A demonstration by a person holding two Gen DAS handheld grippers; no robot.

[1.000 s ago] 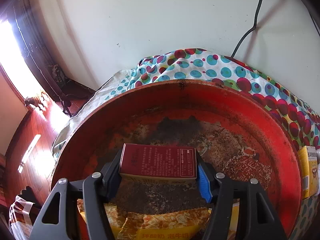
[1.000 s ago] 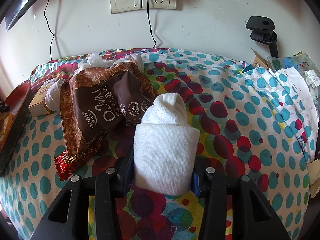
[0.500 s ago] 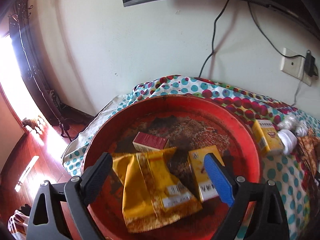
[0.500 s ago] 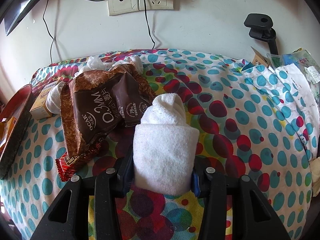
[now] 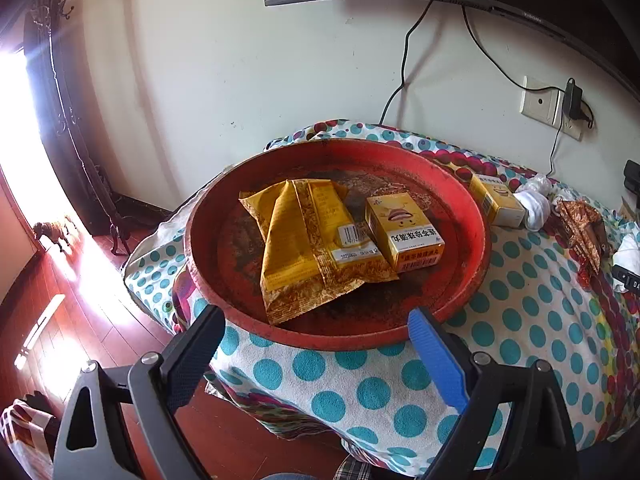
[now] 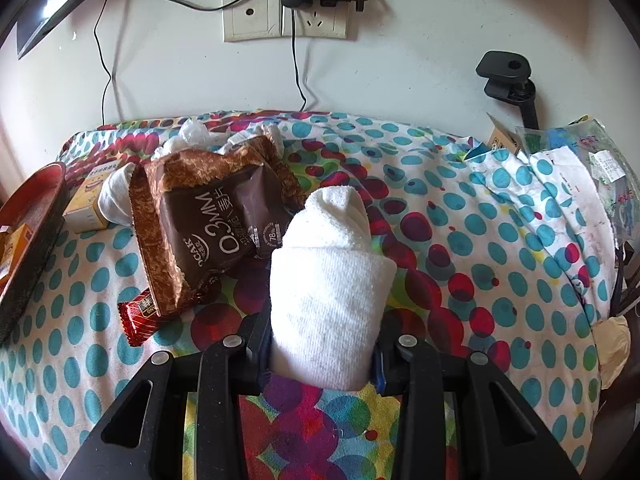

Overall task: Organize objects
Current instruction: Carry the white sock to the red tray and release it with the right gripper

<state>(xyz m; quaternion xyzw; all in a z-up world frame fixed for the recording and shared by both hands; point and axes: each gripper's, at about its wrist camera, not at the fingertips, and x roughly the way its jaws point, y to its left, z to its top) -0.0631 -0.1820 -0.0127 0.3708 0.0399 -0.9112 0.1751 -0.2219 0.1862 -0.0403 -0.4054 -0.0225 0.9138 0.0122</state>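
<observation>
The left gripper (image 5: 316, 320) hangs wide apart with nothing between its fingers, just short of the red tray (image 5: 472, 216). In the tray ahead lie a yellow bag (image 5: 308, 248) and, to its right, a yellow box (image 5: 404, 232). The right gripper (image 6: 324, 344) is clamped on a rolled white sock (image 6: 328, 280); ahead to its left lies a brown bag (image 6: 216, 216) on the dotted cloth (image 6: 460, 208).

Two wallward wrist views (shared red tray (image 5: 460, 200))
</observation>
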